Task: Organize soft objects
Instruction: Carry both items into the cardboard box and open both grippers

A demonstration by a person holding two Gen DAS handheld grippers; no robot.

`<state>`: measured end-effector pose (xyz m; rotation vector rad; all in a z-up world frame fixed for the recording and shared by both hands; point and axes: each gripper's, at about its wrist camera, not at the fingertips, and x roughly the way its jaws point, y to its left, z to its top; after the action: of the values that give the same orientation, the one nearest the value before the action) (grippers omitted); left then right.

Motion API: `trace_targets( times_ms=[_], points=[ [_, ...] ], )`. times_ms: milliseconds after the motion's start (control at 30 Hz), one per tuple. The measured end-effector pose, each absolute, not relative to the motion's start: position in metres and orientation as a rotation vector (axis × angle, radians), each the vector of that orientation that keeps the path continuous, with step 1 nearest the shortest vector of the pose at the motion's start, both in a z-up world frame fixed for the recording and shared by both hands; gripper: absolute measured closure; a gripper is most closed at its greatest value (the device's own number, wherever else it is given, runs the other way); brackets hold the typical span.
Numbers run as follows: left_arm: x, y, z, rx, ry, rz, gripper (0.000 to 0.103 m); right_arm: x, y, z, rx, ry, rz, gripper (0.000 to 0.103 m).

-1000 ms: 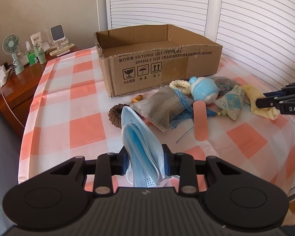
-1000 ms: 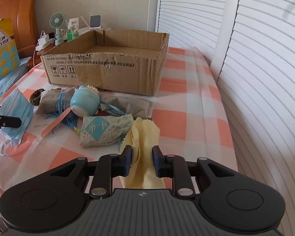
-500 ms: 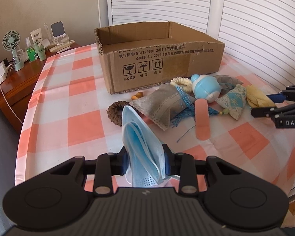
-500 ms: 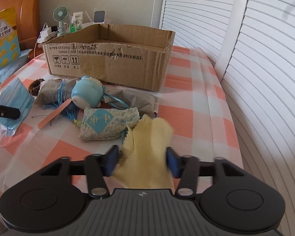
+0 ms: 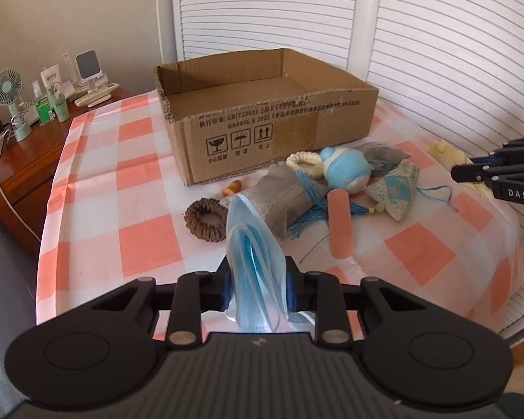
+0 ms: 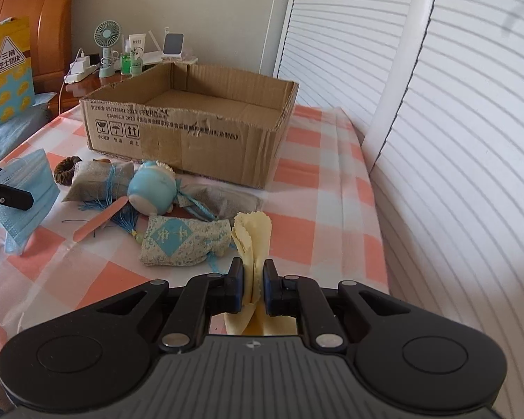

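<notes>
White louvred doors back the checked counter (image 5: 129, 209). Your left tongs (image 5: 255, 284) pinch shut on the blue face mask (image 5: 253, 255), bunched upright between them; your right tongs (image 6: 253, 284) clamp the yellow cloth (image 6: 253, 235). Both are light, limp and floppy, so grip mid-fold. Ahead of both tongs sits the open cardboard box (image 5: 279, 132).

desk fan (image 5: 7, 95) | phone stand (image 5: 87, 67) | green bottles (image 5: 47, 106) | louvred doors (image 5: 436, 35)
</notes>
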<state>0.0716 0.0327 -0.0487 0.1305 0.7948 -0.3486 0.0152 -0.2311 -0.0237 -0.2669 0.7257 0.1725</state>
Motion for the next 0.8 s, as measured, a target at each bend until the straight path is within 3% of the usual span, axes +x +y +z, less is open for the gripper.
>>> trace_targets(
  times_ms=[467,800],
  points=[
    [0.087,0.026,-0.003,0.185,0.746,-0.455,0.084,0.016,-0.224,0.006,-0.331,0.666,0.203,0.089],
    [0.157,0.016,0.057,0.221,0.604,-0.422,0.084,0.049,-0.209,0.025,-0.330,0.605,0.266,0.089]
  ],
)
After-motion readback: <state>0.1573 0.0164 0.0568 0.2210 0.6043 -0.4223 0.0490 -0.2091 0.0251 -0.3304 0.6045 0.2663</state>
